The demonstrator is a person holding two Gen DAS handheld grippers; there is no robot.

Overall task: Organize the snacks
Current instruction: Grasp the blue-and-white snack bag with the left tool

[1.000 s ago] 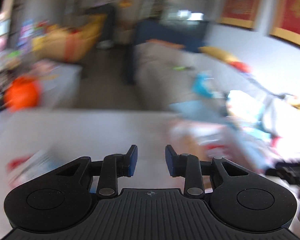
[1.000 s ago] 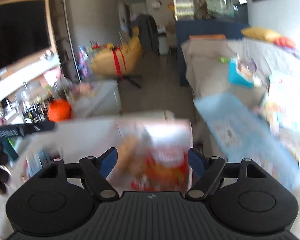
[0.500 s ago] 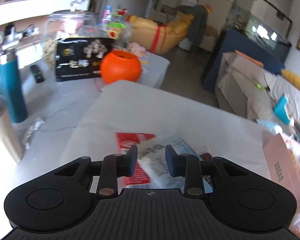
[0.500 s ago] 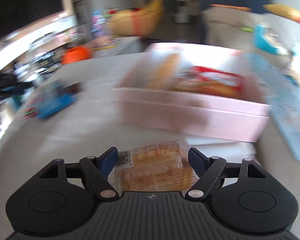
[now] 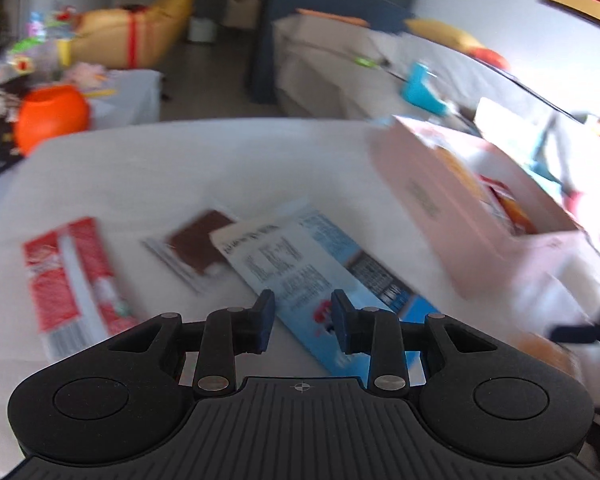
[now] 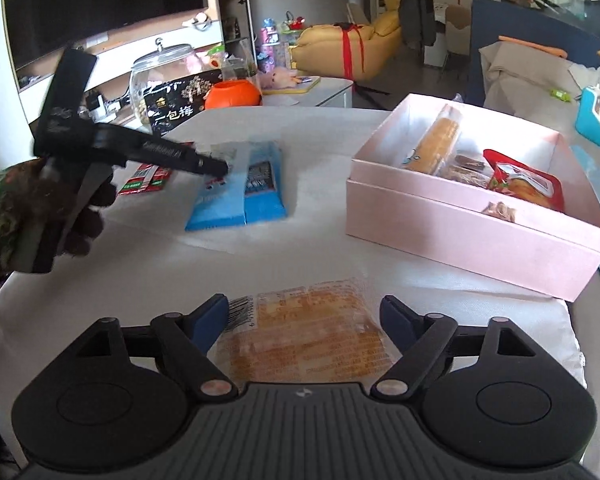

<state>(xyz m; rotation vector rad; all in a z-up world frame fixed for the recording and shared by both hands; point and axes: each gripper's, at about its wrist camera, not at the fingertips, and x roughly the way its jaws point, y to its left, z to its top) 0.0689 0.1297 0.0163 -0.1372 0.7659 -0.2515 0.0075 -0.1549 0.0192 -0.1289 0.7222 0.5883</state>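
Snack packet (image 6: 306, 330), orange, lies flat on the desk (image 6: 308, 184) between the spread fingers of the right hand-held gripper (image 6: 303, 318). The left hand-held gripper (image 5: 303, 322) hovers over a blue packet (image 5: 316, 268), fingers parted, gripping nothing.

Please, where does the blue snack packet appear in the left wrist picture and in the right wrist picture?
Left wrist view: the blue snack packet lies at lower centre, just ahead of the left gripper.
Right wrist view: it lies left of centre on the table, beyond the right gripper.
Shared landmark: the pink box, to the right of the packet in both views.
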